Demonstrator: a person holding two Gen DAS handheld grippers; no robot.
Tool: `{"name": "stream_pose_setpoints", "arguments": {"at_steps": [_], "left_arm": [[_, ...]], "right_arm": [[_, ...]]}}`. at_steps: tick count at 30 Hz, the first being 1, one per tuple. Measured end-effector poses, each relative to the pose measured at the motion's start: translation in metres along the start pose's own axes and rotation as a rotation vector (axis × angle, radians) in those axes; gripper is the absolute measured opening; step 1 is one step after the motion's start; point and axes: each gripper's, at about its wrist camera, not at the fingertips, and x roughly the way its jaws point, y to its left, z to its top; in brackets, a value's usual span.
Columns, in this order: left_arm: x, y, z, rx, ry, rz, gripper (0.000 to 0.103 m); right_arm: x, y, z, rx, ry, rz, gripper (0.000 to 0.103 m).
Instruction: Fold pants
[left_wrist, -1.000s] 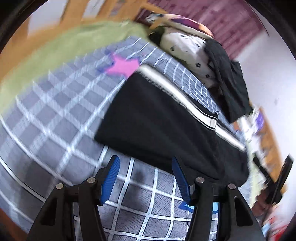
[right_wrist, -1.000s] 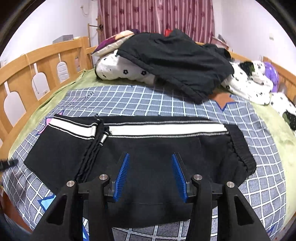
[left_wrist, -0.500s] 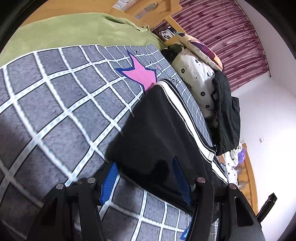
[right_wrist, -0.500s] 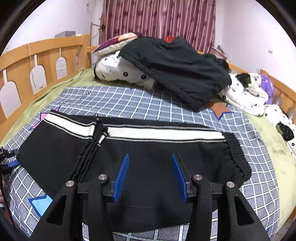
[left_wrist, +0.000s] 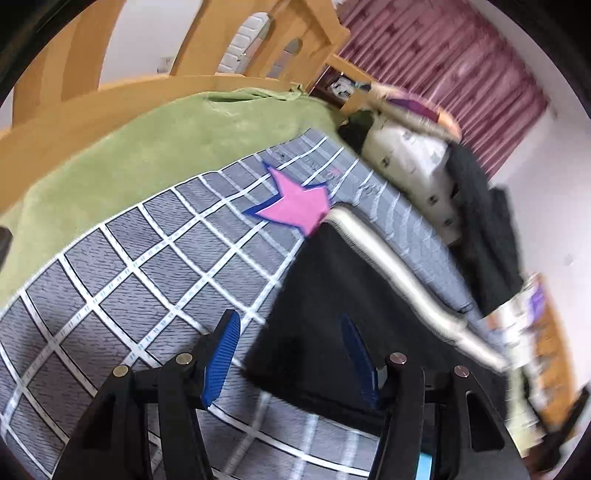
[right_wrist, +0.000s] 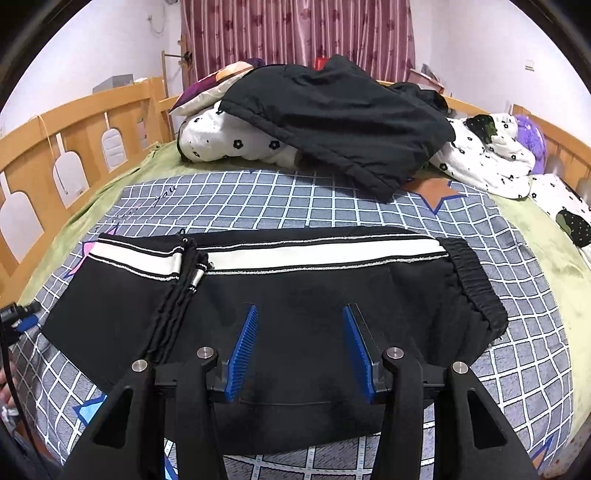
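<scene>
Pants lie flat on the bed, already doubled over, stripe along the far edge; left claw wide open, empty, straddling the near corner, likely lining up a grab; right claw open, empty, over the middle.

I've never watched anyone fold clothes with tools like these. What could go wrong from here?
Three things, perhaps. The left claw hangs open over the corner of the black pants, so it might also pinch the checked bedsheet beneath. The drawstring cords lie loose across the pants and could bunch inside a fold. The right claw is open over mid-fabric, where it might catch only the top layer.
</scene>
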Motion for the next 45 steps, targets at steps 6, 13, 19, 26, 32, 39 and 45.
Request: {"name": "stream_pose_setpoints", "arguments": {"at_steps": [6, 13, 19, 26, 32, 39, 45], "left_arm": [[0.028, 0.005, 0.006, 0.018, 0.083, -0.016, 0.057], [0.052, 0.003, -0.027, 0.047, 0.143, -0.051, 0.054], [0.049, 0.014, -0.025, -0.104, 0.135, -0.022, 0.031], [0.012, -0.11, -0.028, 0.345, -0.112, 0.284, 0.014], [-0.004, -0.252, -0.062, 0.577, -0.154, 0.059, 0.014], [0.056, -0.355, -0.16, 0.666, 0.11, -0.267, 0.002], [0.106, -0.376, -0.239, 0.745, 0.285, -0.31, 0.002]], "right_arm": [[0.0, 0.0, 0.001, 0.004, 0.003, 0.013, 0.047], [0.007, -0.001, -0.001, -0.003, 0.022, -0.005, 0.047], [0.01, -0.015, 0.001, 0.05, 0.044, -0.002, 0.047], [-0.007, -0.036, 0.001, 0.098, 0.016, -0.005, 0.047], [-0.048, -0.072, -0.008, 0.072, -0.076, -0.049, 0.045], [-0.072, -0.162, -0.03, 0.264, -0.074, -0.092, 0.045], [-0.081, -0.202, -0.041, 0.353, -0.086, -0.109, 0.045]]}}
